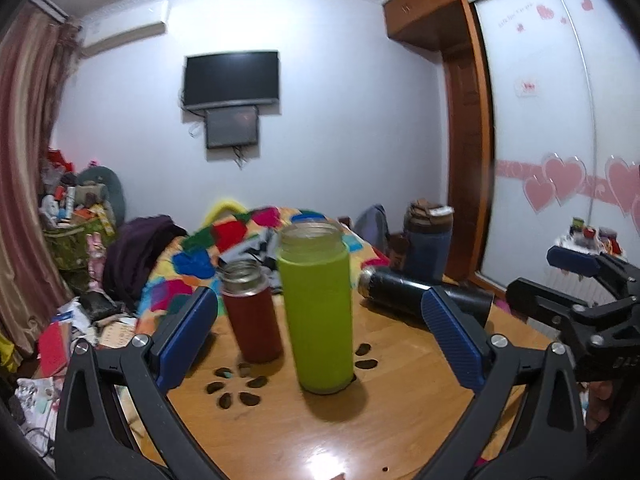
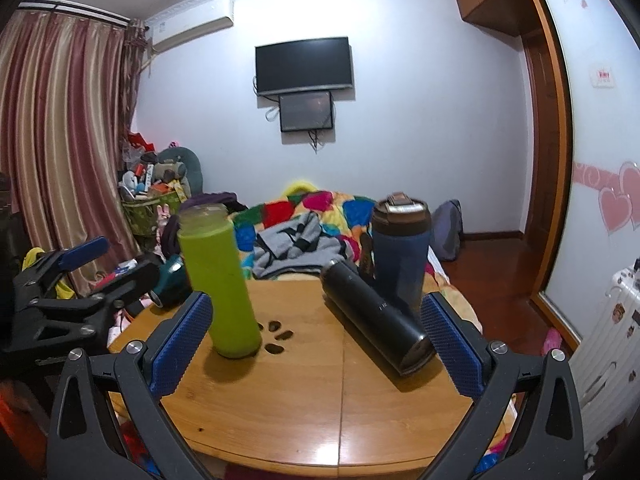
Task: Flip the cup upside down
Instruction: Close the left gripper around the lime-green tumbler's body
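Note:
A tall green cup stands upright, mouth up, on the round wooden table; it also shows in the right wrist view. A red cup stands upright just left of it. A black cup lies on its side to the right, also seen in the right wrist view. My left gripper is open, its fingers apart on either side of the green cup, short of it. My right gripper is open and empty, the black cup lying near its right finger.
A dark blue lidded tumbler stands at the table's far right edge. Dark leaf-shaped marks decorate the tabletop. A bed with a colourful quilt lies beyond the table. Clutter fills the floor on the left.

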Motion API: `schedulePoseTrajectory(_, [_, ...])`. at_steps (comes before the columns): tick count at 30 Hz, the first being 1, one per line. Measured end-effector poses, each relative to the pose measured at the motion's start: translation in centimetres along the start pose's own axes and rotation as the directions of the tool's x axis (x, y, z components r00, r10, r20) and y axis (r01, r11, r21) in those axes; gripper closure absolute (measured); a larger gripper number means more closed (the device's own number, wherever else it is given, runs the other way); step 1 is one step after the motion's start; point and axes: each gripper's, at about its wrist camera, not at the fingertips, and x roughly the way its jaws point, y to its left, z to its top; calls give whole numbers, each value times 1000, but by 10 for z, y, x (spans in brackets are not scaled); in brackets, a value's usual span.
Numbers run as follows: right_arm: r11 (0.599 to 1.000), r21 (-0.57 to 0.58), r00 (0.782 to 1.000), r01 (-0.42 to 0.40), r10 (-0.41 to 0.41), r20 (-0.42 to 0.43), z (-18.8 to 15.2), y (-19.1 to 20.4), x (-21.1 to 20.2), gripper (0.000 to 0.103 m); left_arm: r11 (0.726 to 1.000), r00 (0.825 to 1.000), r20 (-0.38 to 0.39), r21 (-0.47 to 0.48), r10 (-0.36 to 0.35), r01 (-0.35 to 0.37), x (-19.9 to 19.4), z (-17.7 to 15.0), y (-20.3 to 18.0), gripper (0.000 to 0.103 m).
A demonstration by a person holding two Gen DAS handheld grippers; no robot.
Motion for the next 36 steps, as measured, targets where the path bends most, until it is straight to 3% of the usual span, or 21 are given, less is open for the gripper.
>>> schedulePoseTrajectory(6, [1000, 22, 999, 11, -10, -52, -9, -14, 18, 0, 999, 990, -138, -31, -22, 18, 62, -6, 4, 0])
schedulePoseTrajectory(10, [999, 35, 996, 8, -5, -86, -18, -22, 32, 0, 989, 975, -213, -141, -64, 35, 98, -7, 22, 0])
schedulePoseTrajectory(13, [999, 39, 994, 9, -4, -112, -23, -23, 40, 0, 976, 971, -215, -208, -108, 62, 110, -7, 29, 0])
schedulePoseTrajectory(15, [999, 43, 991, 5, 1, -134, -25, -23, 46, 0, 977, 974, -203, -207, -101, 58, 113, -6, 30, 1])
schedulePoseTrajectory(17, [999, 47, 989, -1, 8, -150, -29, -24, 51, 0, 982, 977, -194, -183, -91, 55, 114, -6, 26, 12])
schedulePoseTrajectory(19, [999, 53, 987, -10, 18, -162, -32, -24, 55, 0, 984, 973, -205, -165, -104, 70, 116, -5, 24, 30])
schedulePoseTrajectory(21, [998, 59, 983, -23, 33, -178, -35, -23, 59, 0, 981, 970, -205, -164, -134, 101, 119, -3, 22, 38])
schedulePoseTrajectory(26, [997, 33, 976, -64, 69, -208, -42, -14, 65, 0, 986, 968, -216, -135, -127, 99, 114, -2, 20, 39])
schedulePoseTrajectory(36, [972, -86, 951, -218, 192, -242, -61, 24, 78, 0, 957, 924, -259, -151, -281, 249, 78, -6, 14, 39])
